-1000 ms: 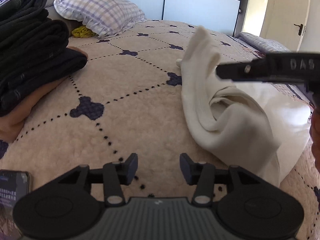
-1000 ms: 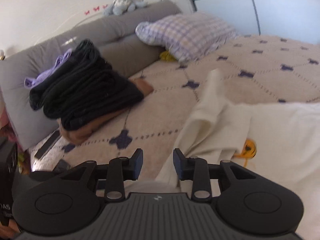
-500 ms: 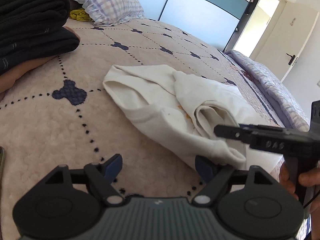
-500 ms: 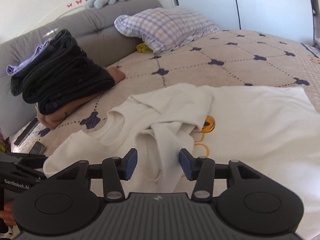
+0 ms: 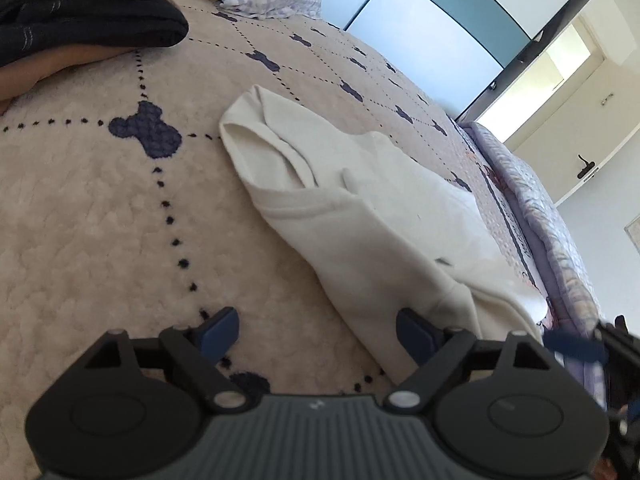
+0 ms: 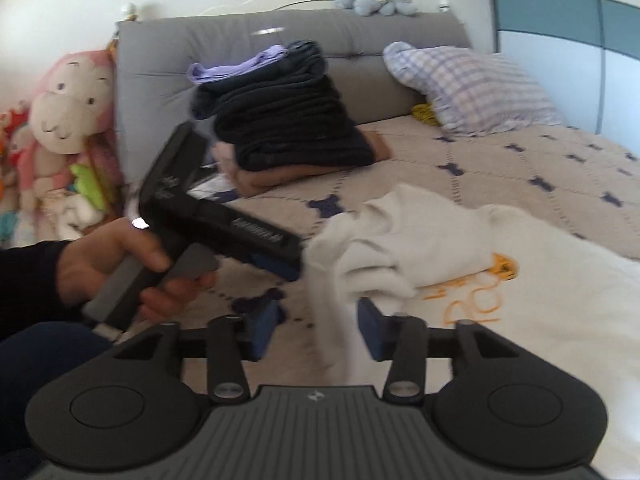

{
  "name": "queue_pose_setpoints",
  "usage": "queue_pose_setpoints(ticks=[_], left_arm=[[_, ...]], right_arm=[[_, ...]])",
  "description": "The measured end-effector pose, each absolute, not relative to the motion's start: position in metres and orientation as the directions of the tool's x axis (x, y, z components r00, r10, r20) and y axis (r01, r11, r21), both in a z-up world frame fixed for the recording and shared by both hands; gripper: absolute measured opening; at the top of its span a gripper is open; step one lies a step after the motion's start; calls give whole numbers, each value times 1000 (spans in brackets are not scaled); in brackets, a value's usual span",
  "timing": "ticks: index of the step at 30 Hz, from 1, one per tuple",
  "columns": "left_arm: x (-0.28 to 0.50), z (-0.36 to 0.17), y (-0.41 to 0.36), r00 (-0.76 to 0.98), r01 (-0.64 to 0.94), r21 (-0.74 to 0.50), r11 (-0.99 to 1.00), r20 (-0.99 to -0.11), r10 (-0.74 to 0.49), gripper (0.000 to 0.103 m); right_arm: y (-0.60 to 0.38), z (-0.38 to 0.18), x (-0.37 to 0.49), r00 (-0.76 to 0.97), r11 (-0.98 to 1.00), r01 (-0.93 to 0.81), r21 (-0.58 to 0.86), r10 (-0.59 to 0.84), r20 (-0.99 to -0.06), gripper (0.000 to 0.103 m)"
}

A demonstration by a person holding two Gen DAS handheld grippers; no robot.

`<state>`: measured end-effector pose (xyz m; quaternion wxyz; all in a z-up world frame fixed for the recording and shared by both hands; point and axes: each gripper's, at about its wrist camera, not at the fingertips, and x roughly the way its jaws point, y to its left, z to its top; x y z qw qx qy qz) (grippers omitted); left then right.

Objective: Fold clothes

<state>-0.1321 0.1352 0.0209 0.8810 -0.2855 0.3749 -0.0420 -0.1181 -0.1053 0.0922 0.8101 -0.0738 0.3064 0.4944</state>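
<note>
A cream T-shirt (image 5: 360,216) lies partly bunched on the quilted bed (image 5: 80,220), mid-fold by the look of it. Left gripper (image 5: 316,332) and right gripper (image 6: 316,328) both gape; a sleeve hangs between the right's fingers. Next: flatten the bunched sleeve.

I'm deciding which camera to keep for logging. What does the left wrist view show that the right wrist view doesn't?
Only the left wrist view shows the doorway and the purple quilt beyond the bed's edge.

Only the right wrist view shows the hand holding the left gripper, the grey headboard, the plush toys and the orange print on the shirt.

Both show the white shirt, the stack of dark clothes, the checked pillow and the patterned blanket.
</note>
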Motion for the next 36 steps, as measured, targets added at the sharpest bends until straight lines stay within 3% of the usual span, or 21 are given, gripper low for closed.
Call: queue_pose_setpoints(ticks=[1,6,10,12,13,14,17,18,19,26,28,31,34,36], left_arm=[[-134,23,139,721,-145,-548,824,-629,-291,87],[-146,27,149,736,-163,-605,779,-601,-313,90],[-139,25,140,738,-164,-586,794,-607,-295,96],[-124,20,129,734,-149,-545,825,-620,-277,97],[-119,19,124,736,-150,-525,838,-625,-260,97],[-115,18,118,739,-152,-504,850,-629,-241,92],[-108,23,101,739,-71,-428,901,-629,-240,22],[-107,23,101,734,-81,-420,904,-639,-231,14],[-107,23,103,732,-86,-424,902,-641,-231,13],[-123,68,117,813,-60,-415,908,-547,-197,9],[-127,73,119,812,-66,-425,903,-549,-199,9],[-139,64,127,790,-106,-452,886,-579,-200,9],[-154,42,136,770,-155,-469,869,-609,-191,9],[-160,29,137,755,-156,-461,873,-626,-196,9]], right_arm=[[-102,89,-100,346,536,-823,190,737,-581,74],[-87,75,-12,442,697,-684,215,631,-638,74],[-75,42,59,357,724,-460,514,681,-640,74],[-53,31,72,341,738,-436,514,664,-665,67],[-38,30,71,362,766,-461,447,623,-694,47],[-27,31,67,388,788,-479,386,585,-713,16],[-11,42,57,449,805,-513,299,548,-706,4],[-18,53,53,472,795,-520,312,572,-671,2],[-26,67,49,502,790,-521,324,591,-632,0],[-97,204,-5,761,834,-499,235,552,-341,0],[-117,227,-14,759,823,-511,246,567,-321,0],[-128,215,-4,686,813,-504,292,582,-438,8],[-116,158,4,619,847,-466,255,519,-590,41],[-113,117,6,564,836,-437,331,542,-624,45]])
